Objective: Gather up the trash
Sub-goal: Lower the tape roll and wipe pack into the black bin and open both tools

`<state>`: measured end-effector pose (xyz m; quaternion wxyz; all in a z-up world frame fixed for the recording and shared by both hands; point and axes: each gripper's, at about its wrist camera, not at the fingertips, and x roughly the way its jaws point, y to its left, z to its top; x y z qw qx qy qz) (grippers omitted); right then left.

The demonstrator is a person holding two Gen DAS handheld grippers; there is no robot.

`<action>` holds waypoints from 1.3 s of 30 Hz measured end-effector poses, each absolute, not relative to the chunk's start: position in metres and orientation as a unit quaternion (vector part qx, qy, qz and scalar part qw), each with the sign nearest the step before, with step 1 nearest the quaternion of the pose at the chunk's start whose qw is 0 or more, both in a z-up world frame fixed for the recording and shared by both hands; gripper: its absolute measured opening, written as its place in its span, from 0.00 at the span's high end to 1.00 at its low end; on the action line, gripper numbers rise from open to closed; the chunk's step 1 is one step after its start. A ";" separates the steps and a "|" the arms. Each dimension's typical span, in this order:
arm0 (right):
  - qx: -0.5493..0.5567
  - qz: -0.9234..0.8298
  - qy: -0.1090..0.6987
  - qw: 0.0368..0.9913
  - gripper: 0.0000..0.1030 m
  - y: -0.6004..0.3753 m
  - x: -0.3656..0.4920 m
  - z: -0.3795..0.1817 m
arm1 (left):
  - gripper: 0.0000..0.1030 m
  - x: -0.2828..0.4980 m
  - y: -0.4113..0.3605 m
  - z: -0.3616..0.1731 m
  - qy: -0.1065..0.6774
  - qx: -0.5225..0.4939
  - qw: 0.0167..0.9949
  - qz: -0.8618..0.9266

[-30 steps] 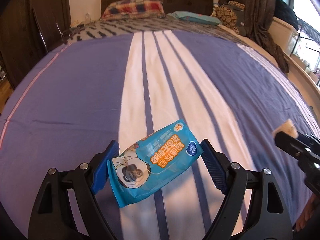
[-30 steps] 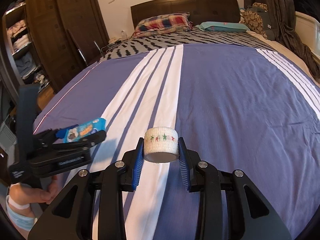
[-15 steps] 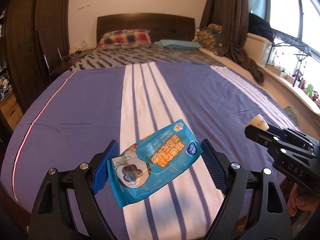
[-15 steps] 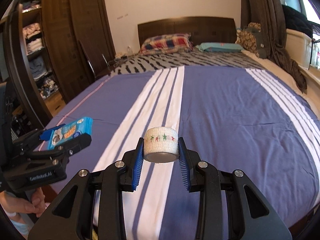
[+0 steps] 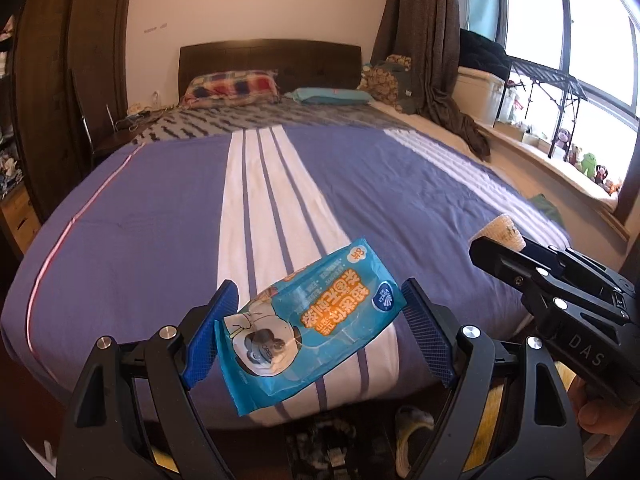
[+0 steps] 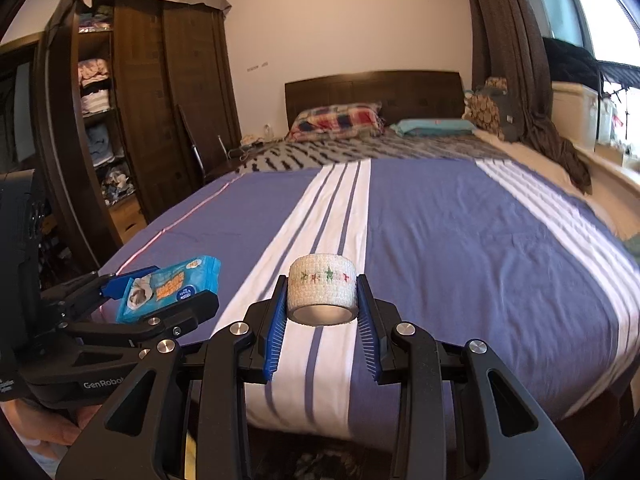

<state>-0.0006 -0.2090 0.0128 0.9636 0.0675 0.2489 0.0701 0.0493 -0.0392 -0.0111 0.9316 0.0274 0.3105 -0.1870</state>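
Note:
My left gripper (image 5: pixel 316 328) is shut on a blue wet-wipe packet (image 5: pixel 308 328), held in the air past the foot of the bed. The packet also shows in the right wrist view (image 6: pixel 168 294). My right gripper (image 6: pixel 322 304) is shut on a white bandage tape roll (image 6: pixel 323 290) with small coloured stars, held above the bed's foot edge. The roll shows in the left wrist view (image 5: pixel 500 232) at the tip of the right gripper. Both grippers are side by side, left one to the left.
The bed with a purple and white striped cover (image 5: pixel 320 184) fills the view ahead. Pillows (image 5: pixel 232 86) lie at the headboard. A dark wardrobe (image 6: pixel 132 120) stands on the left, a window ledge with toys (image 5: pixel 580 160) on the right. Slippers and clutter (image 5: pixel 412 428) lie on the floor below.
Both grippers have pulled back and up from the bed with their items still held. The foot edge of the bed and the floor below now show.

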 end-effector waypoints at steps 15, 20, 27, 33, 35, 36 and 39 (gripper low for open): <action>0.064 0.067 0.397 0.913 0.67 -0.206 -0.029 -0.119 | 0.23 0.016 -0.017 -0.170 0.459 0.036 0.871 -0.169; 0.053 0.056 0.441 0.894 0.67 -0.199 -0.025 -0.161 | 0.23 0.016 -0.013 -0.212 0.497 0.047 0.851 -0.161; 0.065 0.079 0.503 0.858 0.67 -0.186 -0.015 -0.208 | 0.23 0.028 -0.008 -0.271 0.558 0.041 0.813 -0.161; 0.090 0.088 0.542 0.831 0.67 -0.183 -0.002 -0.238 | 0.23 0.038 -0.013 -0.299 0.593 0.030 0.788 -0.163; 0.096 0.090 0.554 0.822 0.67 -0.182 0.003 -0.248 | 0.23 0.042 -0.017 -0.304 0.602 0.028 0.781 -0.164; 0.102 0.091 0.560 0.817 0.67 -0.181 0.005 -0.253 | 0.22 0.042 -0.017 -0.306 0.605 0.028 0.779 -0.164; 0.108 0.091 0.571 0.809 0.66 -0.180 0.010 -0.262 | 0.20 0.042 -0.017 -0.311 0.611 0.024 0.773 -0.167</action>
